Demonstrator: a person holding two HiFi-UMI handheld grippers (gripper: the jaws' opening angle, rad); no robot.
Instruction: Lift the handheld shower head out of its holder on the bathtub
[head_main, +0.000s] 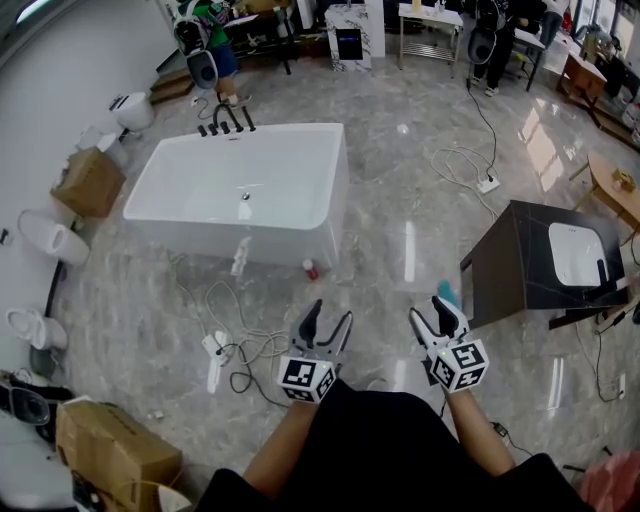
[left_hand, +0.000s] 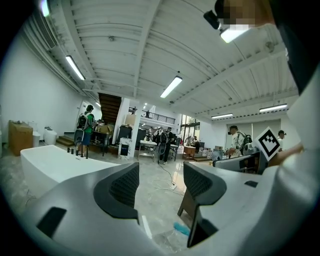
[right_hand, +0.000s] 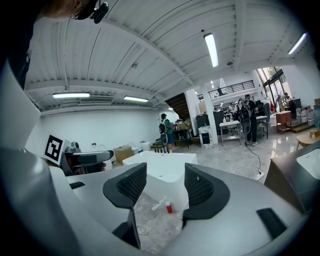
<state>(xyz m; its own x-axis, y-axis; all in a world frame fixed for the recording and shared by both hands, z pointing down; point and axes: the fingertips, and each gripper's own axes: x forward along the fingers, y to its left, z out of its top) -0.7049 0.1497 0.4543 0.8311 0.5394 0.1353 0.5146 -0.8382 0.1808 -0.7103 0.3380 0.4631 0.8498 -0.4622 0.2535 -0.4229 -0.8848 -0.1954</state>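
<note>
Far left, the bathtub (head_main: 335, 180) is sitting well apart from the person, with dark fixtures (head_main: 225, 122) lining its far rim; the shower head is presumably standing among them, too small to pick out. Near, the left gripper (head_main: 332, 312) is hovering with jaws spread and empty, and the right gripper (head_main: 428, 310) is matching it. The smart play looks like closing in on that far rim and lining up squarely on the handle before any squeeze.

No legible words, brands or numbers, only letterless black-and-white square markers (head_main: 303, 376), on the left gripper (head_main: 331, 312) at six o'clock, on the right gripper (head_main: 428, 308) at five o'clock
</note>
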